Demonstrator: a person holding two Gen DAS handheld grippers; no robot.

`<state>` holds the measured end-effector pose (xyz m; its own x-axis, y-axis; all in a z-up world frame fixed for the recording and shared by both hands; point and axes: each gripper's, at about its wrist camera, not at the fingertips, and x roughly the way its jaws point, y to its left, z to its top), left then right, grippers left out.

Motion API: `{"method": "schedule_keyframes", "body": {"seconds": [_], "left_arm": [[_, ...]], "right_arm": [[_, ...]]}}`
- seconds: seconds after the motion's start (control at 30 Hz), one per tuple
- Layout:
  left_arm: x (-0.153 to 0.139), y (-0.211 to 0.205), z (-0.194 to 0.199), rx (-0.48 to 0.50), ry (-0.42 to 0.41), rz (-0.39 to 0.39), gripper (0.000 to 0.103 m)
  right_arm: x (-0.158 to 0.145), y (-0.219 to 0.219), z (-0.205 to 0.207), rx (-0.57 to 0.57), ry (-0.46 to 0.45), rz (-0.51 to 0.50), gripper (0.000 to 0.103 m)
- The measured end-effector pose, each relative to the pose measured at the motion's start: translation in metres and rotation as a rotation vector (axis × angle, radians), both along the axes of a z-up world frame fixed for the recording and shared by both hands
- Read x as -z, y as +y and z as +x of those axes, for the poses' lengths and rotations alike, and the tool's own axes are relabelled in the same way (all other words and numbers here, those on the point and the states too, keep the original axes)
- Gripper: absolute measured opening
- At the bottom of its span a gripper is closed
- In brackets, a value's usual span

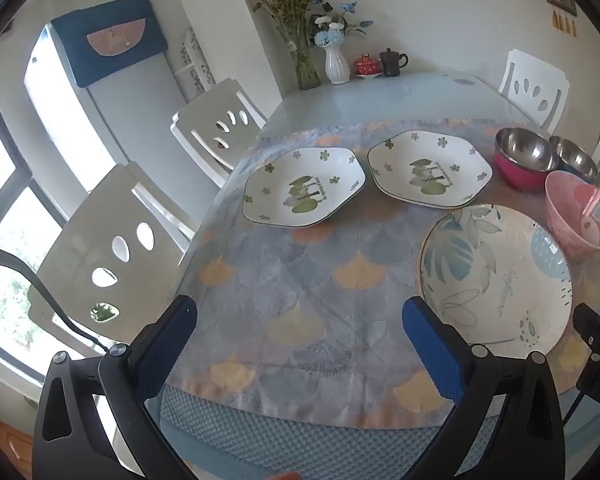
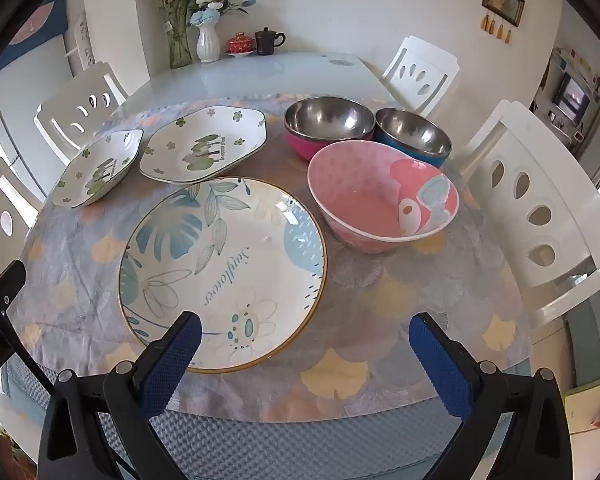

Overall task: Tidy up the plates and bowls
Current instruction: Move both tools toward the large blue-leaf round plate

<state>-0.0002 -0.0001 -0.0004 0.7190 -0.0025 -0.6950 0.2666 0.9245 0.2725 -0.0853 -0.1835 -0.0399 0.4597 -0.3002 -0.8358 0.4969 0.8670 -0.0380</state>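
Observation:
A round leaf-patterned plate (image 2: 224, 272) (image 1: 496, 276) lies nearest on the patterned cloth. Behind it stand two hexagonal green-flowered plates, the left one (image 1: 304, 186) (image 2: 100, 168) and the right one (image 1: 428, 168) (image 2: 204, 144). To the right sit a pink bowl (image 2: 380, 196) (image 1: 584, 212), a steel bowl with a magenta outside (image 2: 328, 124) (image 1: 524, 156) and a steel bowl with a blue outside (image 2: 414, 134) (image 1: 576, 158). My left gripper (image 1: 300, 316) hangs open over bare cloth, left of the round plate. My right gripper (image 2: 306, 334) is open above the round plate's near edge, holding nothing.
The glass-topped table (image 2: 260, 76) carries vases of flowers (image 2: 208, 40), a red lidded cup (image 2: 240, 44) and a dark mug (image 2: 266, 40) at its far end. White chairs stand on the left (image 1: 216, 128) and right (image 2: 540, 208). A blue quilted chair back (image 1: 280, 448) is nearest.

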Motion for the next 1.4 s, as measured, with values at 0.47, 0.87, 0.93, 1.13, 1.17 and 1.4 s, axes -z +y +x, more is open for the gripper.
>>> {"method": "schedule_keyframes", "body": {"seconds": [0.47,0.87,0.93,1.13,1.17,1.4], "left_arm": [[0.014,0.012,0.007,-0.024,0.023,0.020,0.103],[-0.045,0.015,-0.009,0.026,0.021,-0.013,0.102],[-0.060,0.015,-0.014,0.028,0.019,-0.025,0.101],[-0.119,0.013,-0.043,0.013,-0.045,-0.060,0.101],[-0.130,0.012,-0.050,0.006,-0.059,-0.065,0.101],[-0.177,0.007,-0.086,-0.020,-0.144,-0.108,0.101]], "right_arm": [[0.008,0.009,0.006,-0.003,0.018,-0.017,0.103],[-0.058,0.018,-0.004,-0.023,-0.025,-0.066,0.103],[-0.074,0.020,-0.007,-0.032,-0.035,-0.080,0.103],[-0.130,0.028,-0.026,-0.083,-0.097,-0.105,0.103],[-0.139,0.029,-0.030,-0.091,-0.110,-0.111,0.103],[-0.197,0.034,-0.065,-0.162,-0.208,-0.150,0.103]]}}
